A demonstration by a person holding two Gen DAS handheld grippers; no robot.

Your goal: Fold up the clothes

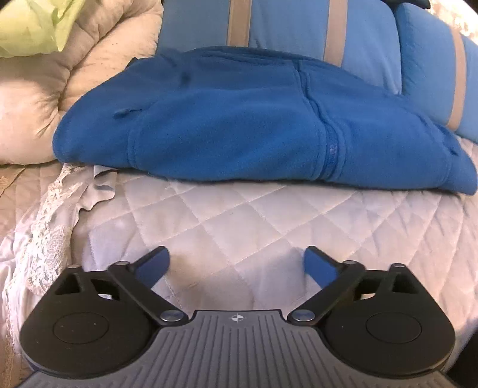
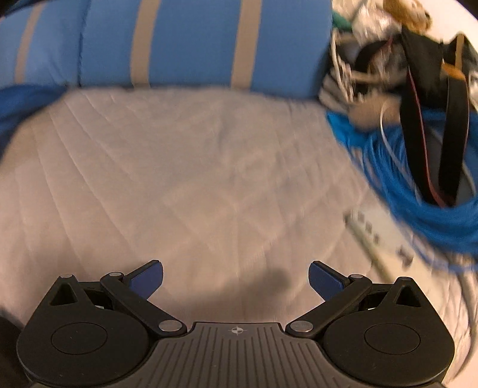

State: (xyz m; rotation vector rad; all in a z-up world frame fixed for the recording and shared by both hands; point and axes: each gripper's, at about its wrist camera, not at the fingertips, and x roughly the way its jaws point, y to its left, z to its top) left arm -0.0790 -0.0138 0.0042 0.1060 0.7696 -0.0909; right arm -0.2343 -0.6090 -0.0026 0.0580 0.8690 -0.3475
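Blue fleece garment [image 1: 239,119], already folded into a thick bundle, lies on the quilted bed [image 1: 239,223] against the striped blue pillow [image 1: 283,24]. Left gripper [image 1: 236,265] hovers short of the fleece's near edge, fingers apart and empty; right gripper [image 2: 236,279], likewise apart, faces bare quilt beside the fleece. To finish well, square the near edge, pressing layers flat.

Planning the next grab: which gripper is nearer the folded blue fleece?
Left. The left gripper faces the blue fleece just ahead, open, not touching. The right gripper is off to its side; the fleece shows only at its view's left edge.
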